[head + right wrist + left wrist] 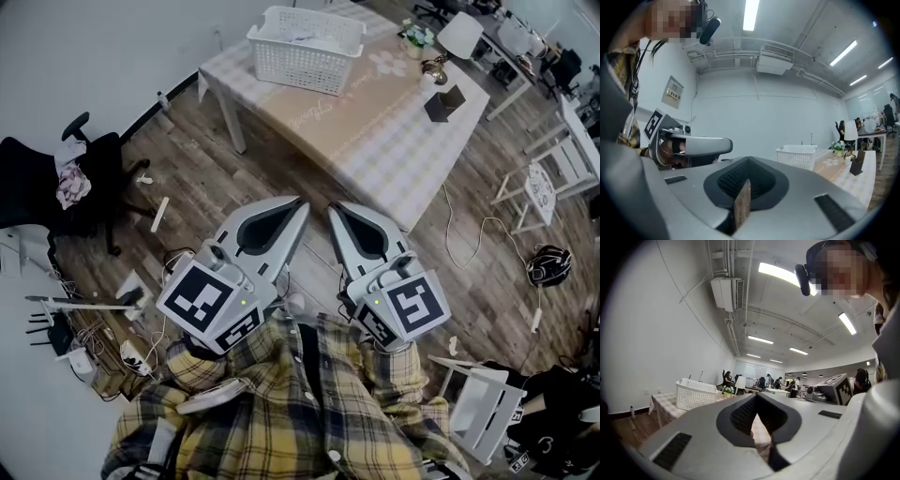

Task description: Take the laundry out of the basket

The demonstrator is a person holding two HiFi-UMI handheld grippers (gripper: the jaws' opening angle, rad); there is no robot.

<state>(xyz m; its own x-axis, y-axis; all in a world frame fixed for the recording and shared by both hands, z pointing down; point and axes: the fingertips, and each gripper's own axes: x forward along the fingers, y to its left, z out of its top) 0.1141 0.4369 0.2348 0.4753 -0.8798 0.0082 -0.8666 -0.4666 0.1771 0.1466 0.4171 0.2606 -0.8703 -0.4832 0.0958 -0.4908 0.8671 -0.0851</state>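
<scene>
White plastic lattice marks out the basket (305, 49), which stands on the far corner of the table (375, 141), on a pale checked cloth. From the head view its inside looks pale. Whether laundry lies in it, or how much, cannot be told at this range. No garment shows on the table beside it or on the wooden floor (234, 187).

The left tongs (300, 204) and the right tongs (334, 208) are held side by side close to the person's plaid shirt (281, 394), pointing level toward the table and well apart from the basket. Each gripper view shows its jaws closed tip to tip with nothing between them, only floor and tablecloth visible through the gap.

By my reading the task has not started. Nothing is gripped and nothing has been set out. The whole job remains: step up to the table, open the tongs over the basket rim, take hold of the cloth and lift it clear. A lamp (459, 36) and a dark box (443, 103) share the far end of the table, off to one side of the basket.
</scene>
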